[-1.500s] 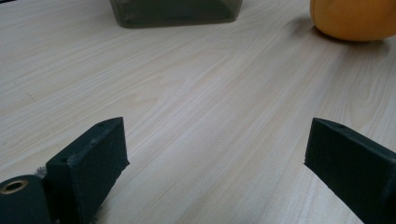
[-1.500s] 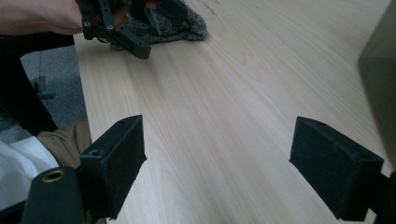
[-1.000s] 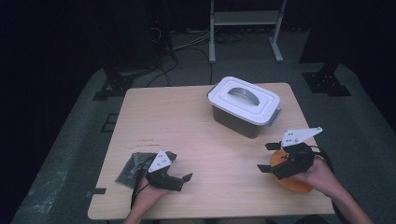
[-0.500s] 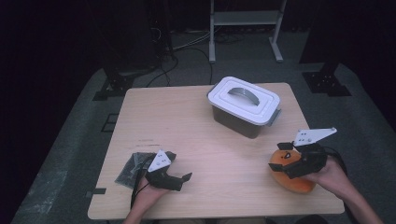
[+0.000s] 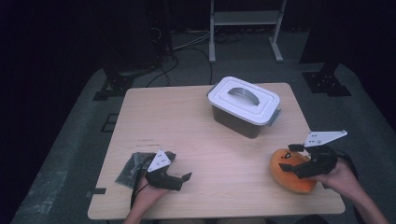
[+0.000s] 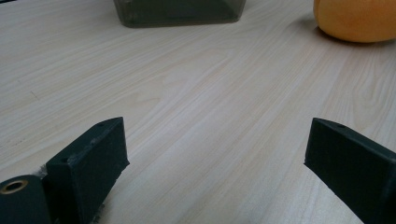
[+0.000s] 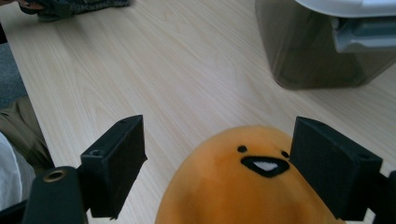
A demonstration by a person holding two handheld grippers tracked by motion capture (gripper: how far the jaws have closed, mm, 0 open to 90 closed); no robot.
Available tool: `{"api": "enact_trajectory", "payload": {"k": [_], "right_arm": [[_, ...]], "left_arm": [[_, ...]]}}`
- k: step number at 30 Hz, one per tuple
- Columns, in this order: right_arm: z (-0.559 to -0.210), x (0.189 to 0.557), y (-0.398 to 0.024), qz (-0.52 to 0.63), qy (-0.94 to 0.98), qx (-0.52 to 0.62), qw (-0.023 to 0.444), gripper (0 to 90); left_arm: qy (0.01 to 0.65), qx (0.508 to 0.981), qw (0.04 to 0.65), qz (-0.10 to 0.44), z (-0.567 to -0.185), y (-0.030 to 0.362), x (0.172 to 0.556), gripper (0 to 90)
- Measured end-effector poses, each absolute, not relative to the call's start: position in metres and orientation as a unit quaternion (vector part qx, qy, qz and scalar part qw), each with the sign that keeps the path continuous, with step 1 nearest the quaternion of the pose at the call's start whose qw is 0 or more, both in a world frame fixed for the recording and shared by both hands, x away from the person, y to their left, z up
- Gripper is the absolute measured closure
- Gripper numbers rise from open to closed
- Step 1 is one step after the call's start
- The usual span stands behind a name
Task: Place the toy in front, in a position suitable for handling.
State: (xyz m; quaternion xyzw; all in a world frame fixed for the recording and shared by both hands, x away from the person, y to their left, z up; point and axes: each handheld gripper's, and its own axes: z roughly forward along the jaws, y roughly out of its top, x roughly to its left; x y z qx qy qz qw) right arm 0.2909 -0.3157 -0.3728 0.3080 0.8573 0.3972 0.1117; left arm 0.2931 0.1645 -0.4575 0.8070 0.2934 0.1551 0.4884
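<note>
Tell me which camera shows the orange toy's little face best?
The right gripper view: the orange plush toy sits close up between the open jaws, its eyes and mouth clear. The high view shows it small, partly under the right gripper. The left gripper view catches its edge.

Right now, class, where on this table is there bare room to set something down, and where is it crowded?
The widest bare wood on the table runs left of the lidded storage box, down to the left gripper. A further strip lies between that gripper and the orange plush toy. The right front corner is crowded: the right gripper straddles the plush.
</note>
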Motion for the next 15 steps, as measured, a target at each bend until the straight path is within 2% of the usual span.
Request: {"api": "enact_trajectory", "payload": {"k": [15], "right_arm": [[-0.385,0.287,-0.338,0.391,0.849,0.336,0.116,20.8]], "left_arm": [[0.292,0.808,0.486,0.156,-0.458,0.164,0.293,4.9]]}}
